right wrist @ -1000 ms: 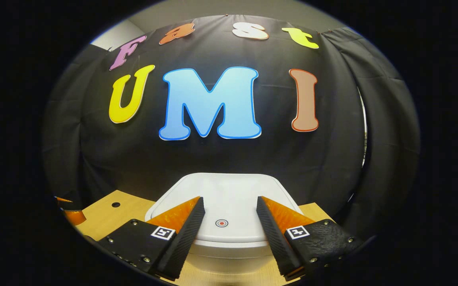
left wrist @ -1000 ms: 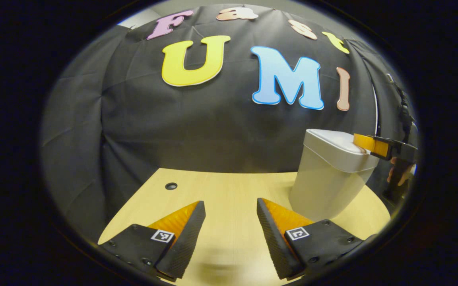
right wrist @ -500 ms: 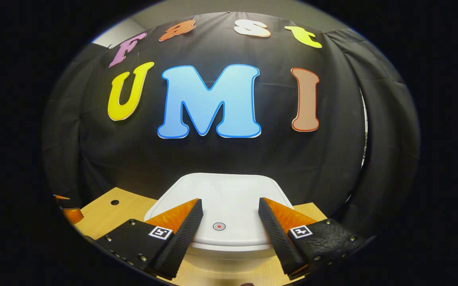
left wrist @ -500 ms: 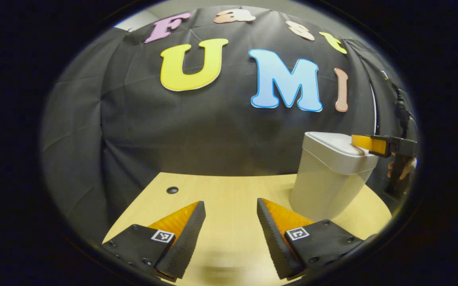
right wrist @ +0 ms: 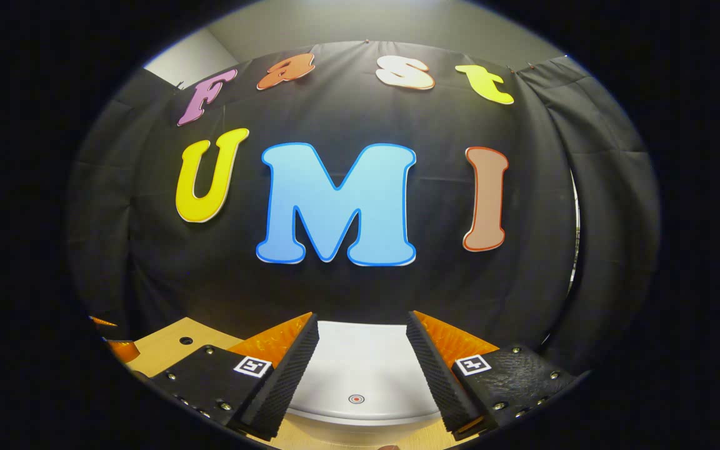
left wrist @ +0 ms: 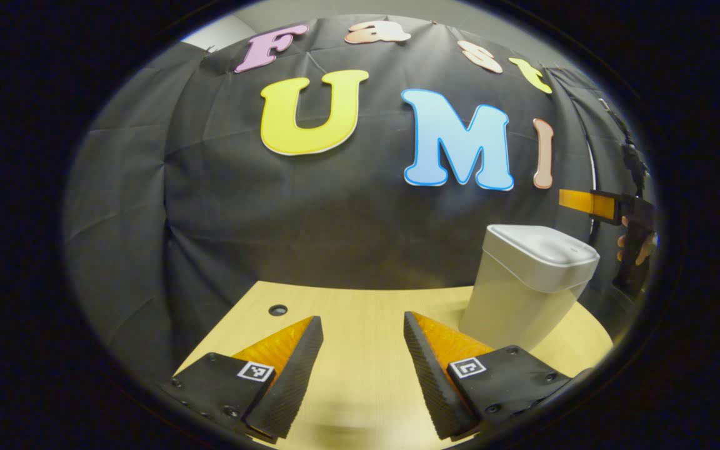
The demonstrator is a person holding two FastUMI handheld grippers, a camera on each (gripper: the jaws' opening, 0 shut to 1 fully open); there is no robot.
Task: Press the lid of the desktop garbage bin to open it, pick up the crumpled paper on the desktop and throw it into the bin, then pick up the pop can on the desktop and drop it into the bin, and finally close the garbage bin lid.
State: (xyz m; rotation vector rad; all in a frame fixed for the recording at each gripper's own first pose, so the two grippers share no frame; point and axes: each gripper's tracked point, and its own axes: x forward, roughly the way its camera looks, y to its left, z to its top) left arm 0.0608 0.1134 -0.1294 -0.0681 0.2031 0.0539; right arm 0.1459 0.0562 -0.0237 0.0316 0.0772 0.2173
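A white desktop bin (left wrist: 525, 287) stands on the wooden table (left wrist: 360, 312) at the right of the left gripper view, its flat lid (left wrist: 541, 245) down. In the right gripper view the same lid (right wrist: 360, 375) lies below and between the fingers, with a small red ring mark (right wrist: 355, 398) near its front edge. My right gripper (right wrist: 360, 369) is open and hovers above the lid, not touching it. The left gripper view shows that right gripper (left wrist: 585, 201) held in a hand, up and to the right of the bin. My left gripper (left wrist: 360, 365) is open over bare table, left of the bin.
A round cable hole (left wrist: 277, 310) sits in the table near the far left edge, also seen as the hole (right wrist: 185, 340) in the right gripper view. Black cloth wall closes off the back and sides. Open tabletop lies between the left gripper and the bin.
The right gripper has lifted off the bin lid and now hangs above it. The lid still lies flat. The left gripper has barely moved.
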